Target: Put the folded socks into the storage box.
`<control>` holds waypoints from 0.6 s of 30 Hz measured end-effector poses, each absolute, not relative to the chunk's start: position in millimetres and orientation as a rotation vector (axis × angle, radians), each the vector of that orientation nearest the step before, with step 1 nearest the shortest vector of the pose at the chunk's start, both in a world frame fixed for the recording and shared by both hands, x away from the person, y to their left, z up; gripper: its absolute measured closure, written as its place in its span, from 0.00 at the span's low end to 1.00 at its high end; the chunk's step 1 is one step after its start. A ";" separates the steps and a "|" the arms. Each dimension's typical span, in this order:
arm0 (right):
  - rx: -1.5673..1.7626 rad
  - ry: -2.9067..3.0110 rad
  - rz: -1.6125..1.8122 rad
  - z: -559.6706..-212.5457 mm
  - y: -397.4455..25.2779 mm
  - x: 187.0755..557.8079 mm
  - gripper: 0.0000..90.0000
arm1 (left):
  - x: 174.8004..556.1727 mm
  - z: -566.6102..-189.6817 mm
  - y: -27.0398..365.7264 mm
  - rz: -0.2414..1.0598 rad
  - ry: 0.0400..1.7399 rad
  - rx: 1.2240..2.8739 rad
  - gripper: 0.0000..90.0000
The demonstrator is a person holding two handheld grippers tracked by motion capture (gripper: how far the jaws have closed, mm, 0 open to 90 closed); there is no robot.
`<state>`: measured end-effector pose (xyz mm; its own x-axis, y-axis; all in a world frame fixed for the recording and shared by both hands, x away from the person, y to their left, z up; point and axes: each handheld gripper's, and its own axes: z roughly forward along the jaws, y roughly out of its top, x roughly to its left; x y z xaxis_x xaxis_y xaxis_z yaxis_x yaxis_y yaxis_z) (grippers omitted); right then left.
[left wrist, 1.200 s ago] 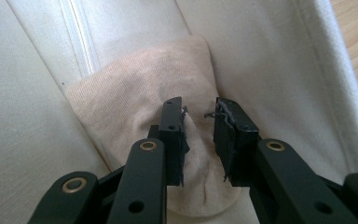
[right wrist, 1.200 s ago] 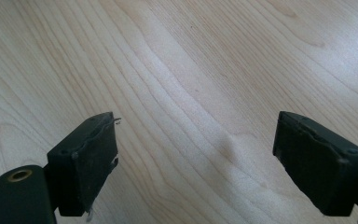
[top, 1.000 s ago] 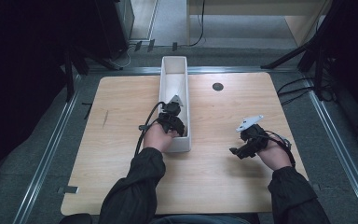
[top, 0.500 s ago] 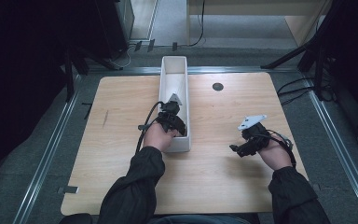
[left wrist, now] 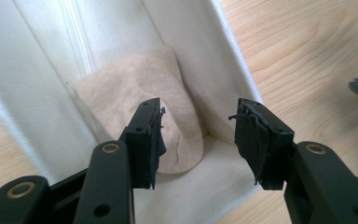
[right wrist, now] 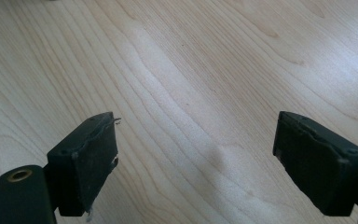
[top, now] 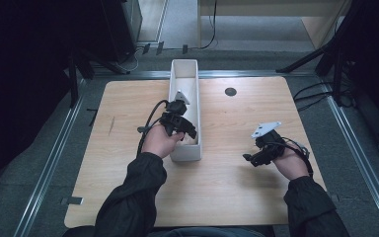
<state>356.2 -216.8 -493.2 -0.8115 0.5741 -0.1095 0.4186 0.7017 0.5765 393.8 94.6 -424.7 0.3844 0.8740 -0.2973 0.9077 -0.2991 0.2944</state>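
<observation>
Left gripper view: fingers (left wrist: 144, 140) spread apart above beige cloth (left wrist: 140, 98), holding nothing.

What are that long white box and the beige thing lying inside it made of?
The white box looks like smooth matte plastic, or perhaps coated board: its walls are flat, thin and even. The beige thing seems to be a soft cloth, probably microfibre or suede-like, with a fuzzy nap and rounded, slumped edges. The table shows pale wood grain, possibly laminate.
</observation>
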 end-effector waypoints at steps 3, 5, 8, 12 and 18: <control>0.789 2.635 0.785 -493.4 -217.2 356.6 0.15 | 391.6 -417.5 103.0 -0.132 1.526 2.231 0.53; 0.791 2.638 0.785 -493.9 -217.0 356.5 0.15 | 389.6 -412.5 109.6 -0.142 1.509 2.219 0.52; 0.797 2.641 0.791 -494.3 -216.8 356.8 0.15 | 386.5 -406.1 119.5 -0.156 1.485 2.199 0.51; 0.794 2.638 0.790 -494.5 -216.9 357.0 0.15 | 378.0 -395.7 128.1 -0.171 1.446 2.179 0.49; 0.792 2.641 0.786 -494.8 -216.5 357.0 0.15 | 367.6 -389.0 141.7 -0.133 1.429 2.207 0.47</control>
